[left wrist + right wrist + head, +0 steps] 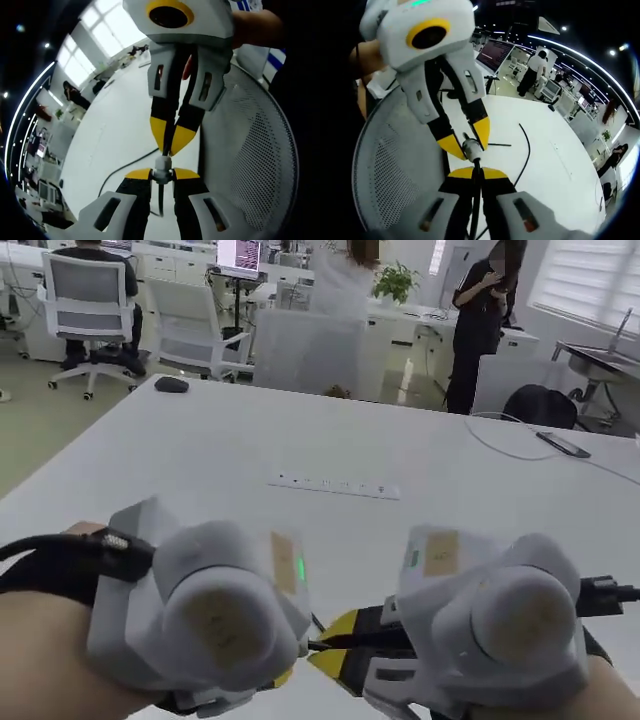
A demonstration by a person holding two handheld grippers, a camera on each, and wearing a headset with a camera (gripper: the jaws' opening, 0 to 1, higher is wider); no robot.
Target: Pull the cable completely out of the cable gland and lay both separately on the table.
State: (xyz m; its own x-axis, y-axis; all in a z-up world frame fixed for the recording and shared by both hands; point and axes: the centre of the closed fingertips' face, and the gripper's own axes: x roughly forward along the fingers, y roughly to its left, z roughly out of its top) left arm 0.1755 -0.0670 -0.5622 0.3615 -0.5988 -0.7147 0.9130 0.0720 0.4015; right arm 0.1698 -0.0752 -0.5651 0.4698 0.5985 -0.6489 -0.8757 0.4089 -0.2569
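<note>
Open-plan office on my feed: slatted blinds point(590, 280) at the far right, a leafy potted plant point(396, 282), and a white swivel chair point(88, 300) with someone seated in it. People are standing further back.

The table point(300, 430) is broad, matte white and smooth. A flat socket strip point(333, 485) is set flush in its middle. A dark rounded mouse point(171, 384) sits near the far left edge, and a slim phone point(562, 444) lies off to the right on a thin pale lead.

In the head view my two grippers are low and facing each other. They are chunky white plastic shells with black jaws ending in yellow wedge tips, and those tips almost meet.

The left gripper point(162, 174) is drawn narrow, with its yellow tips pinching the cable gland point(162, 167). The gland is a small, round, pale grey fitting, held in the air between the two tools and off the tabletop.

The right gripper point(472, 173) is also drawn in tight, its tips closed on the cable point(476, 200) right beside the gland. The cable is thin, black and smooth. It runs straight out of the gland and down between my right jaws, so it is threaded through the fitting.

A further black length of it lies curved on the white surface. Beside the grippers I see the perforated white mesh chair back point(385, 165), curved and finely dotted.
</note>
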